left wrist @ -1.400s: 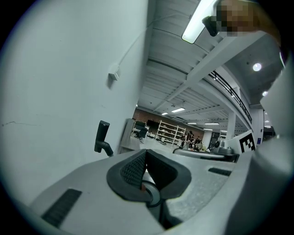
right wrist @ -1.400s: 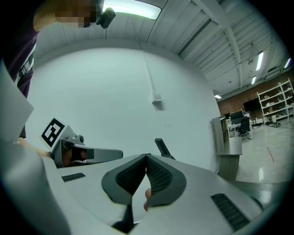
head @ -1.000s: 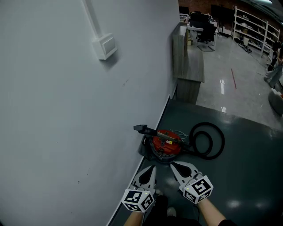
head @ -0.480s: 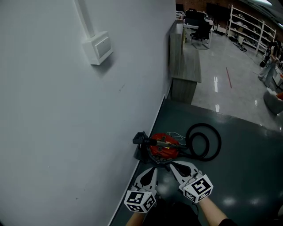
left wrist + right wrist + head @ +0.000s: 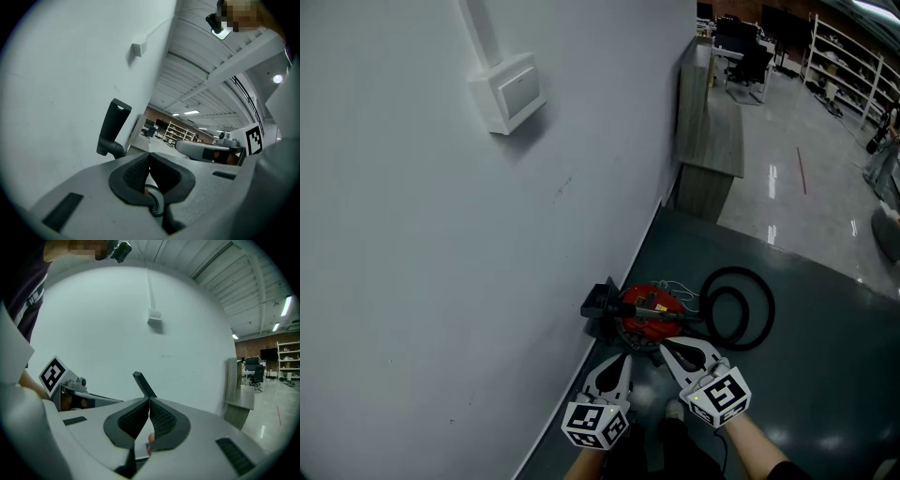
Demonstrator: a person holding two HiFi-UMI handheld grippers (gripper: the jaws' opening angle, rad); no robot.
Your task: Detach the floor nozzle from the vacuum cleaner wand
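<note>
A red canister vacuum cleaner (image 5: 645,315) lies on the dark floor against the wall, its black hose (image 5: 737,307) coiled to the right. The black wand (image 5: 661,312) runs across its top to the black floor nozzle (image 5: 601,301) at the wall side. In the left gripper view that nozzle (image 5: 115,125) stands upright ahead; the right gripper view shows only its tip (image 5: 143,384). My left gripper (image 5: 621,357) and right gripper (image 5: 667,348) hover side by side just short of the vacuum, both shut and empty, touching nothing.
A pale wall (image 5: 441,244) with a switch box (image 5: 508,91) fills the left. A wooden counter (image 5: 710,141) stands farther along the wall, with shelving and chairs in the far room. My shoe (image 5: 675,410) shows below the grippers.
Both grippers have moved forward and a little down, closing on the vacuum cleaner. Their jaws have stayed shut. The vacuum itself has not moved.
</note>
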